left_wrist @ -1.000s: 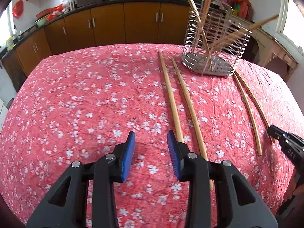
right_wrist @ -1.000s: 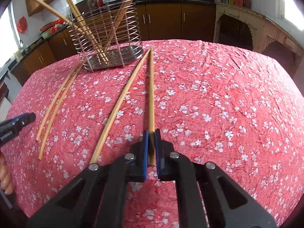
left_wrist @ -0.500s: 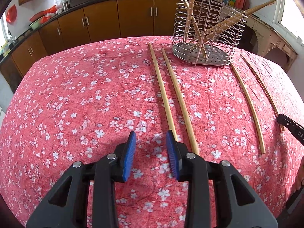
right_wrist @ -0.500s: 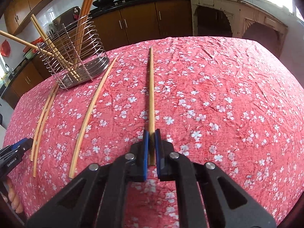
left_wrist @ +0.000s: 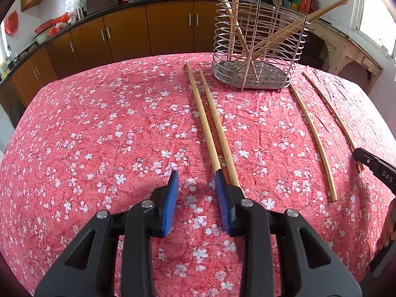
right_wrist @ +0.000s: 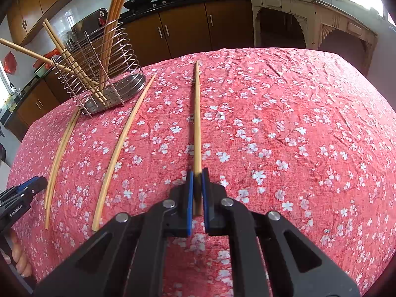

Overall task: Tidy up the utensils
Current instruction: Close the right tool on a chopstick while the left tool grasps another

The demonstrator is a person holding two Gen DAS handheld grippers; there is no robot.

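Observation:
My right gripper [right_wrist: 196, 173] is shut on the near end of a long wooden chopstick [right_wrist: 197, 113] that points away from me. Another chopstick [right_wrist: 121, 148] lies to its left on the cloth. A wire utensil holder [right_wrist: 99, 74] with several chopsticks stands at the back left. In the left wrist view my left gripper [left_wrist: 196, 175] is open and empty, just left of the near ends of two chopsticks [left_wrist: 203, 121]. The holder [left_wrist: 257, 49] stands beyond them. Two thin chopsticks [left_wrist: 313, 136] lie to the right.
The table wears a red floral cloth [left_wrist: 99, 136]. Brown kitchen cabinets [left_wrist: 123, 32] run behind it. The right gripper's tip [left_wrist: 376, 168] shows at the right edge of the left wrist view, and the left gripper's tip [right_wrist: 22, 193] at the left edge of the right wrist view.
My right gripper has swung right with the chopstick in it, so the holder sits further left. My left gripper has moved forward and left, nearer the two chopsticks' ends, still open.

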